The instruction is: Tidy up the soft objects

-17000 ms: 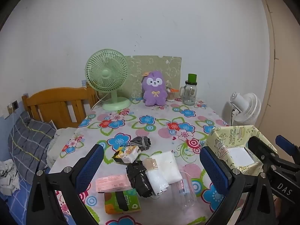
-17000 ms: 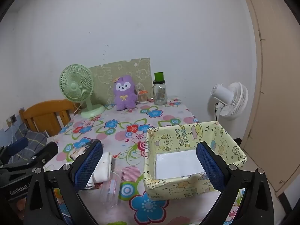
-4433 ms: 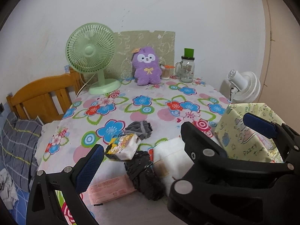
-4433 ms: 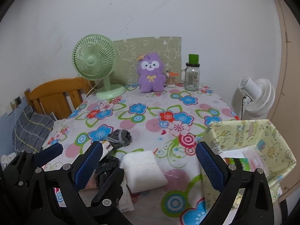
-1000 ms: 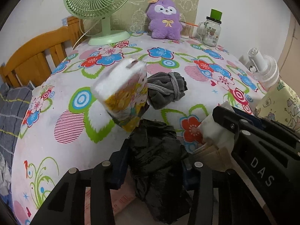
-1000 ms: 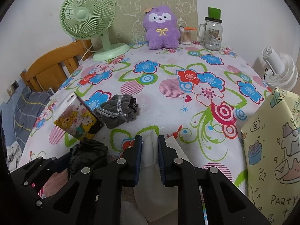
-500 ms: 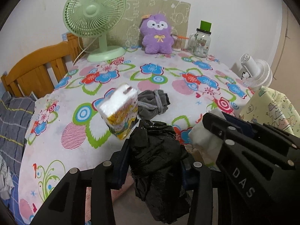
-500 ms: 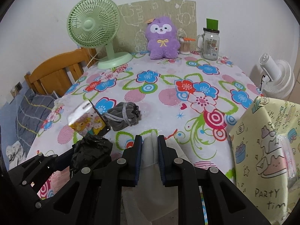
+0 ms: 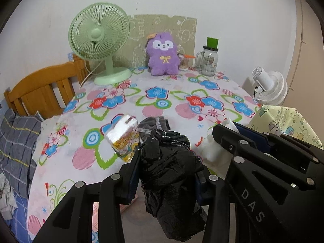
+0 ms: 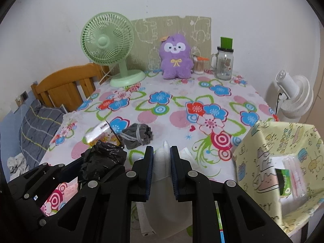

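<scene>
My left gripper (image 9: 167, 174) is shut on a crumpled black plastic bag (image 9: 170, 174) and holds it above the floral table (image 9: 182, 93). My right gripper (image 10: 161, 162) is shut on a white soft pack (image 10: 162, 158), also lifted; it shows in the left wrist view (image 9: 210, 149) too. A yellow cartoon tissue pack (image 9: 124, 136) and a grey drawstring pouch (image 10: 137, 134) lie on the table just beyond. The yellow patterned box (image 10: 263, 158) stands at the right and holds a green pack (image 10: 284, 182).
A green desk fan (image 9: 99, 40), a purple plush toy (image 9: 163, 54) and a glass mug jar (image 9: 208, 60) stand at the table's far edge. A wooden chair (image 9: 40, 89) is at the left, a white fan (image 9: 269, 87) beyond the right edge. A pink packet (image 9: 109, 204) lies under my left gripper.
Both grippers have risen and pulled back with the black bag and the white pack. The tissue pack has settled lower on the table.
</scene>
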`<state>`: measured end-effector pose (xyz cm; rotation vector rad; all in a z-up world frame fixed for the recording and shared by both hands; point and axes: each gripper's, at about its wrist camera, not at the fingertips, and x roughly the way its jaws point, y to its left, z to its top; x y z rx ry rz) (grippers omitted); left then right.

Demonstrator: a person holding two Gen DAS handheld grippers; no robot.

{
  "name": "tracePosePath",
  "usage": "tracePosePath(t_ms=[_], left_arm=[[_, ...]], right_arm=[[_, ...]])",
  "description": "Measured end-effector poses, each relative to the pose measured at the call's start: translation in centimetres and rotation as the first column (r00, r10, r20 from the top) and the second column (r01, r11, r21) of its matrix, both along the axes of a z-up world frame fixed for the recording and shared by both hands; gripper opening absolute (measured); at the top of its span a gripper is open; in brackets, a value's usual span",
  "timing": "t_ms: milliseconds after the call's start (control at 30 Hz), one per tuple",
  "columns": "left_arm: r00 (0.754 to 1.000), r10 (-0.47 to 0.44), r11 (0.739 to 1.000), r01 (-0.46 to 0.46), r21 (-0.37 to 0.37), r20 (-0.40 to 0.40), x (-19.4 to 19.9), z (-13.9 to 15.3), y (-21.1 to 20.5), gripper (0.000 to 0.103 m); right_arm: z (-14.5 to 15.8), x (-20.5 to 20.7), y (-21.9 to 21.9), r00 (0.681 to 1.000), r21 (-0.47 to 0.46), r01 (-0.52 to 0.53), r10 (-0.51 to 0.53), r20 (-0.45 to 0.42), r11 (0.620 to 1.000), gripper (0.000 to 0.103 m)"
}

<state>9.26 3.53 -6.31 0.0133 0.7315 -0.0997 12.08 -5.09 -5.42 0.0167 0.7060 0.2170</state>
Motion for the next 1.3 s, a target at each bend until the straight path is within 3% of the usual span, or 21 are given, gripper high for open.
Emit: tracePosePath(t_ms=[633,1300], left_arm=[[0.996,-0.022,1.000,0.020,0.021,0.092,-1.6,3.6,-2.8,0.044],[0.988,-0.084,0.996,0.082,0.027,0.128,-1.5,5.0,-8.4,0.044]], right_arm=[[3.8,-1.9,-2.6,0.995,-0.001,0.003,-0.003,0.095,1.000,0.020],[5.6,-2.6,-8.4,0.989,0.003,0.070,-0.070,0.129,0.998,0.020]])
